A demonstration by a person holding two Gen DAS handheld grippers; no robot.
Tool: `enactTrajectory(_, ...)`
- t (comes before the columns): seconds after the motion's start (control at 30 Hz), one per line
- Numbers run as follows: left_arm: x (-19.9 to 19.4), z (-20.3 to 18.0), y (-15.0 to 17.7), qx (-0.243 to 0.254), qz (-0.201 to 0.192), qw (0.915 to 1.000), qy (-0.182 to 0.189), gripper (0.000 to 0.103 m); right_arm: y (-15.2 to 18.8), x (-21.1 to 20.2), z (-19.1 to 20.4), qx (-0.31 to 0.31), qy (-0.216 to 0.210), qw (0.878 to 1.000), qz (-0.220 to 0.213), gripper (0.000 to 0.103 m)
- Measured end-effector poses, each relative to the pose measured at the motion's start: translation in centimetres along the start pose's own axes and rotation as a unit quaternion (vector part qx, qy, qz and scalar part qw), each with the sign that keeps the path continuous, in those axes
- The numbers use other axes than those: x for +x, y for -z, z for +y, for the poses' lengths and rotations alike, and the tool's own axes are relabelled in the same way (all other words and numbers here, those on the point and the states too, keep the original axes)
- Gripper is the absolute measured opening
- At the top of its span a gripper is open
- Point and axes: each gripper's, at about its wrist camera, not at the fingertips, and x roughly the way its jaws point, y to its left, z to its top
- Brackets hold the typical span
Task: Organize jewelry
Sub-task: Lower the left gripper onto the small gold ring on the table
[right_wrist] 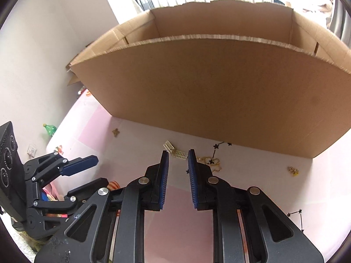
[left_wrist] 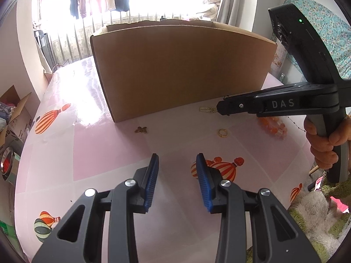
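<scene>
A: Jewelry, relative to the right claw?

B: Gold bar-shaped earring pair flat on the table, just past the tips, in line with the gap, not pinched. Black star chain and a gold loop piece just right of the right finger. Small gold cluster well off right. Butterfly charm far left, near the cardboard box.

A: Near the left claw?

B: Gold ring ahead, slightly right. Orange bead bracelet farther right. All lying loose outside the box.
</scene>
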Motion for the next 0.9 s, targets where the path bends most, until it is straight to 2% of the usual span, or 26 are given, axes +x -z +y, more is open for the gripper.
enactTrajectory(0.43,-0.2,-0.4,-0.2,0.008,-0.005,0.9999,0.006,0.034,2.1,-0.9,-0.2,0.026,-0.041,0.998,0.038,0.018)
enactTrajectory(0.67,-0.4,-1.1,-0.8,0.008,-0.015,0.9992,0.035,0.034,2.9,-3.9,-1.2,0.034,-0.048,0.998,-0.012,0.024)
enactTrajectory(0.77,0.3,-1.8,-1.5,0.014,-0.009,0.9984,0.054,0.034,3.3,-4.3,-1.5,0.032,-0.042,0.998,-0.019,0.024)
enactTrajectory(0.9,1.6,-3.3,-2.4,0.042,0.008,0.9977,0.053,0.034,4.0,-4.5,-2.0,0.037,-0.046,0.998,-0.023,0.024)
